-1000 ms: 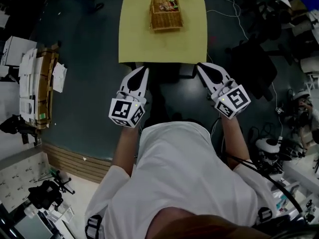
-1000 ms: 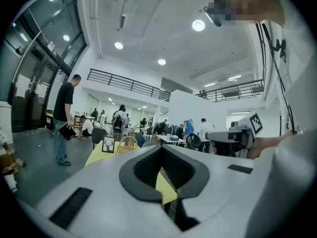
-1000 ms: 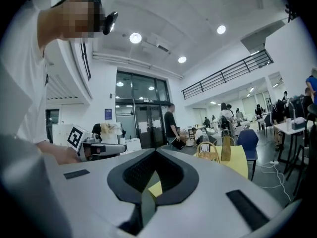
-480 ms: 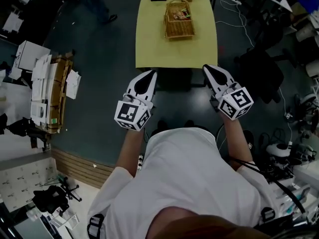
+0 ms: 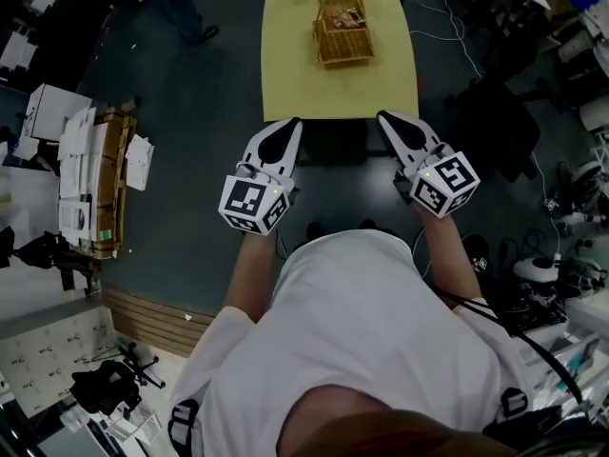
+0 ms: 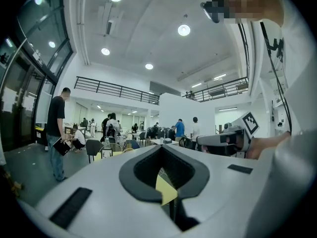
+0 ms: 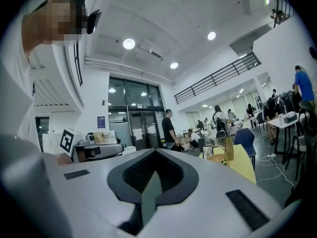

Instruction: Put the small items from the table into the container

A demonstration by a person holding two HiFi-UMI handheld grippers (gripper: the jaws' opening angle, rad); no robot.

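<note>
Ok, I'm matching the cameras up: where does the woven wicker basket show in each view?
Head view: the woven wicker basket is at top centre, on the yellow table.
Left gripper view: the basket cannot be clearly made out.
Right gripper view: it is right of centre, at mid-height.
Shared landmark: the yellow table shows in all three views.

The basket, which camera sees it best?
The head view. It looks down into the basket on the yellow table, showing its whole rim and the small items inside. The right gripper view shows it only small and side-on, far off. In the left gripper view I cannot pick it out for sure.
</note>
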